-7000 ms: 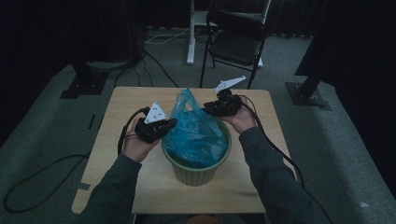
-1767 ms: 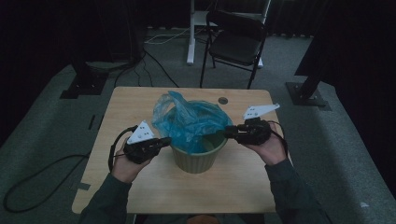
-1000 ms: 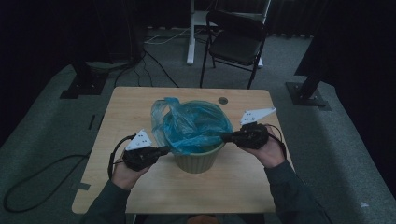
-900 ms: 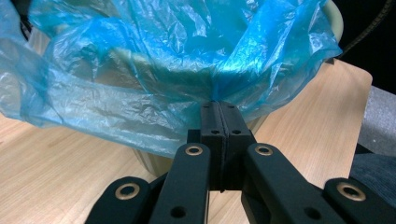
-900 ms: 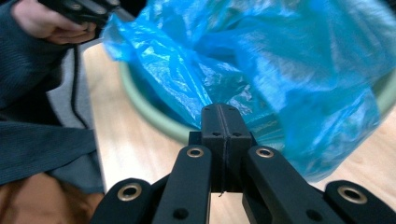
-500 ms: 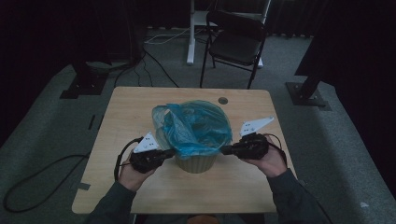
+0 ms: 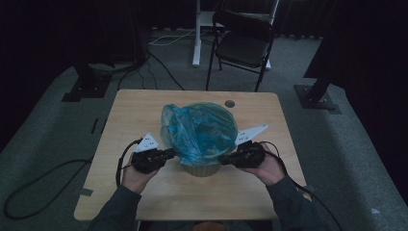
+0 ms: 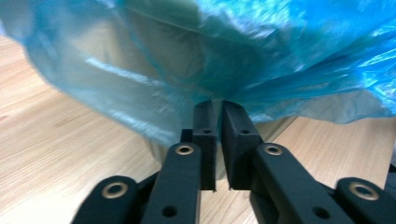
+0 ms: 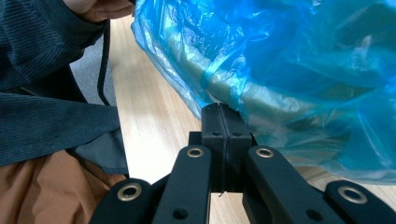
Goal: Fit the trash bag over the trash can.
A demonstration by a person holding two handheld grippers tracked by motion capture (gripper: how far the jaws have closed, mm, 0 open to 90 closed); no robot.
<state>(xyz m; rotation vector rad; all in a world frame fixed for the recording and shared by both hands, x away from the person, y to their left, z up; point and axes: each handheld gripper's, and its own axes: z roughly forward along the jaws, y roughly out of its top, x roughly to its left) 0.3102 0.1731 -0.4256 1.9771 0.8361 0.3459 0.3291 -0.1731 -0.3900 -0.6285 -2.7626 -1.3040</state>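
A blue plastic bag (image 7: 199, 132) lines a pale green bin (image 7: 202, 169) in the middle of the table, its hem folded down outside the rim. My left gripper (image 7: 169, 154) is at the bin's left side. In the left gripper view its jaws (image 8: 219, 105) have just been opening; a narrow gap shows between the pads and the bag (image 8: 303, 56) hangs just past the tips, with nothing pinched. My right gripper (image 7: 222, 160) is at the bin's right side. Its jaws (image 9: 222, 108) are pressed together on the hem of the bag (image 9: 303, 56), below the rim (image 9: 261, 100).
The wooden table (image 7: 144, 110) has a small round hole (image 7: 230, 103) behind the bin. A black folding chair (image 7: 245, 43) and a white post (image 7: 196, 33) stand beyond it. Cables (image 7: 29, 187) lie on the floor at the left. A dark sleeve (image 9: 46, 116) shows beside the bin.
Both grippers came down and toward the person, drawing the bag's hem down over the bin's rim. The bag went from bunched high to spread across the mouth. The left jaws parted.
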